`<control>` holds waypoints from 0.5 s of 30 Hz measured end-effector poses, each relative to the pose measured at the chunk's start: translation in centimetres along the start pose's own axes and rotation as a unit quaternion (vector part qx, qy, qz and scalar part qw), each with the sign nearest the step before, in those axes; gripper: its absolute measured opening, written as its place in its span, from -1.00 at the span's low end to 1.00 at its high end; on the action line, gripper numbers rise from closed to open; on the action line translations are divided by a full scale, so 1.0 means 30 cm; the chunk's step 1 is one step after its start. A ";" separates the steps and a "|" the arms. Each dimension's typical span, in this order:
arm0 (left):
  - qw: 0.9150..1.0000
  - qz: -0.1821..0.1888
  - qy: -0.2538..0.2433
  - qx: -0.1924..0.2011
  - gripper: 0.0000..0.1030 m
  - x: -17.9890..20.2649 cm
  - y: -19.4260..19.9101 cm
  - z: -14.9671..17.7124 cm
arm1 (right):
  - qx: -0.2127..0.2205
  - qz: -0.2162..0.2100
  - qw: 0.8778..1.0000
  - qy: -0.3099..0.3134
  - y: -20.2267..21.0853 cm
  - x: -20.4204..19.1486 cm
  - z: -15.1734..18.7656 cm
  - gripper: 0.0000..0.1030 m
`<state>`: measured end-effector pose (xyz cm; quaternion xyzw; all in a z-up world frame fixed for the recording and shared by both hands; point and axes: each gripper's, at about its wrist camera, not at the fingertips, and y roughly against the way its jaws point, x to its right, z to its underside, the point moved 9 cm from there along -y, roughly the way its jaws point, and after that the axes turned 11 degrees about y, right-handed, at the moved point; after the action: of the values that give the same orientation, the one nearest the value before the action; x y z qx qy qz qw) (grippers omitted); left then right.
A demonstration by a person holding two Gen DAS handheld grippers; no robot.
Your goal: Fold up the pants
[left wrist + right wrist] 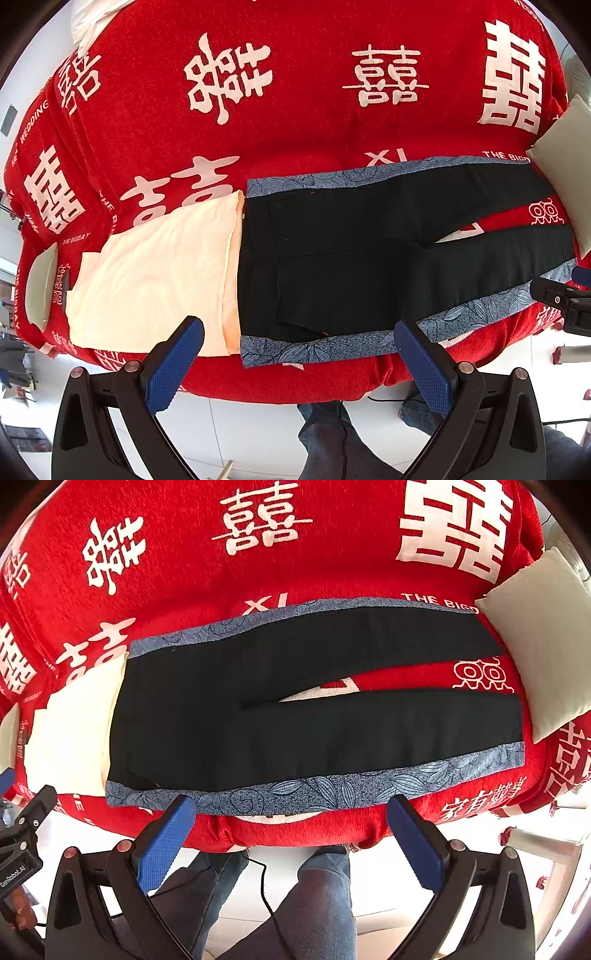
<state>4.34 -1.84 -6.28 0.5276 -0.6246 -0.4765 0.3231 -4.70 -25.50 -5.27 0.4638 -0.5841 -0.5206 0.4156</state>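
Black pants [369,251] with blue leaf-patterned side stripes lie flat on a red blanket, waist to the left, two legs spread to the right. They also show in the right wrist view [295,709]. My left gripper [299,332] is open and empty, hovering at the near edge by the waist end. My right gripper [291,808] is open and empty, just in front of the near blue stripe [314,790]. The right gripper also shows at the right edge of the left wrist view [565,299].
A cream cloth [155,280] lies left of the waist, partly under it. A white pillow [535,638] sits by the leg ends on the right. The red blanket [295,129] with white characters covers the bed. The person's legs [314,893] stand on the white floor below.
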 end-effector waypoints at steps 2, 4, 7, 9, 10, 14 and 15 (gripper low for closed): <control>1.000 0.000 0.000 0.000 1.00 -0.001 0.000 0.000 | 0.000 0.000 1.000 0.001 -0.001 0.003 0.000 1.00; 1.000 -0.002 0.000 -0.001 1.00 0.001 0.000 0.002 | 0.001 -0.001 1.000 0.001 -0.002 0.005 -0.001 1.00; 1.000 -0.004 0.001 -0.002 1.00 0.004 0.000 0.005 | 0.000 -0.003 1.000 0.004 -0.005 0.005 -0.002 1.00; 1.000 -0.006 0.002 -0.004 1.00 0.006 -0.003 0.010 | 0.000 -0.006 1.000 0.005 -0.008 0.005 -0.002 1.00; 1.000 -0.007 0.003 -0.006 1.00 0.011 -0.004 0.014 | 0.000 -0.009 1.000 0.006 -0.010 0.006 -0.002 1.00; 1.000 -0.008 0.024 -0.017 1.00 0.011 -0.014 0.024 | 0.014 -0.043 0.999 -0.011 -0.006 0.026 -0.010 1.00; 0.999 -0.005 0.037 -0.023 1.00 0.008 -0.017 0.029 | 0.018 -0.052 0.998 -0.017 -0.004 0.032 -0.012 1.00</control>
<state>3.68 -1.86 -7.07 0.5402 -0.5988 -0.4726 0.3553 -4.55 -26.53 -5.36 0.4919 -0.5752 -0.5392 0.3695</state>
